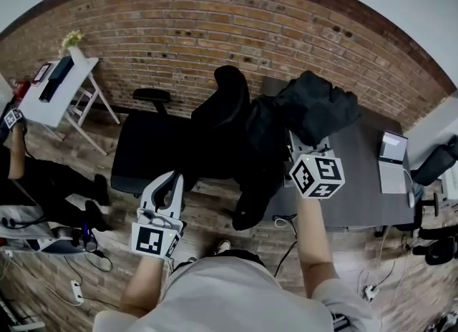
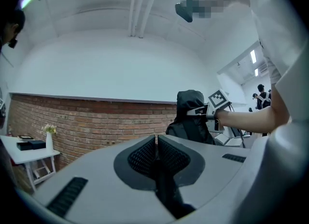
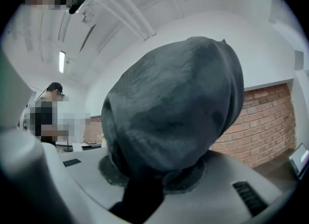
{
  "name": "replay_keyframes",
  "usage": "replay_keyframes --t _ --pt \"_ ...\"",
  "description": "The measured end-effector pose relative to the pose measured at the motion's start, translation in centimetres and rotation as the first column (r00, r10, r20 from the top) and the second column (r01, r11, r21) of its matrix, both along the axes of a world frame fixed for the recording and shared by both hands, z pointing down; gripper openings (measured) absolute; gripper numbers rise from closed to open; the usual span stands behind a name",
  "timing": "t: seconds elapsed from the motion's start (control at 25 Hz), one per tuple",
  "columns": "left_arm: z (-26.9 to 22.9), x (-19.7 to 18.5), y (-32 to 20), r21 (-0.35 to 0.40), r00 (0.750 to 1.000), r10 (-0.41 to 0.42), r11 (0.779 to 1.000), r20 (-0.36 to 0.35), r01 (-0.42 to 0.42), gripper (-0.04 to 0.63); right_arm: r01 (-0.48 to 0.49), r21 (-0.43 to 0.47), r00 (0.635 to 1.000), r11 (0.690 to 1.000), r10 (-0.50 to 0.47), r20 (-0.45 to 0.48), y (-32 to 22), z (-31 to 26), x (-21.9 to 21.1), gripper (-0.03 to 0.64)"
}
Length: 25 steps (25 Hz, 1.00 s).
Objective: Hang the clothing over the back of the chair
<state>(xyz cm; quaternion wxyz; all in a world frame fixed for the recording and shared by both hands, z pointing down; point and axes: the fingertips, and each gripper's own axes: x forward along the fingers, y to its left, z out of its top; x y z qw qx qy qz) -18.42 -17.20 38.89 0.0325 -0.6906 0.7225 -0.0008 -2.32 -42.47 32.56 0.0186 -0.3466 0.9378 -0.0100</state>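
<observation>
Dark grey clothing (image 1: 315, 112) is bunched in the right gripper (image 1: 304, 146), whose jaws are clamped on the fabric. The bundle rises above and ahead of them and fills that gripper's own view. The black chair (image 1: 172, 152) stands to that gripper's left, its back close beside the bundle. The left gripper (image 1: 170, 186) has its jaws pressed together on nothing, with the chair's seat just ahead of it.
</observation>
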Motion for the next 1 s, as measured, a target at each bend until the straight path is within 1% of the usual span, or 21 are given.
replay_keyframes --t 0.32,0.52,0.68,0.8,1.0 --pt "-0.4 -1.3 -1.7 0.015 1.0 -0.029 0.999 0.009 0.029 0.038 0.017 0.08 0.998 0.997 -0.012 -0.068 -3.9 -1.2 -3.8 0.149" --pt "-0.1 -1.8 -2.5 0.011 0.998 -0.055 0.998 -0.011 0.055 0.038 0.051 0.138 0.994 0.989 -0.037 -0.101 -5.6 -2.6 -6.8 0.149" --pt "0.2 -1.6 -2.6 0.001 0.998 -0.064 0.998 -0.012 0.064 0.038 0.051 0.191 0.992 0.98 -0.027 -0.123 -7.7 -4.3 -8.8 0.15" --pt "0.5 -1.8 -2.3 -0.01 0.996 -0.085 0.996 -0.017 0.085 0.038 0.065 0.209 0.987 0.976 -0.033 -0.155 -8.9 -5.0 -10.9 0.15" --pt "0.9 -2.6 -1.6 -0.023 0.993 -0.121 0.992 -0.019 0.12 0.038 0.146 0.206 0.975 0.968 -0.105 -0.197 -7.7 -4.2 -16.2 0.15"
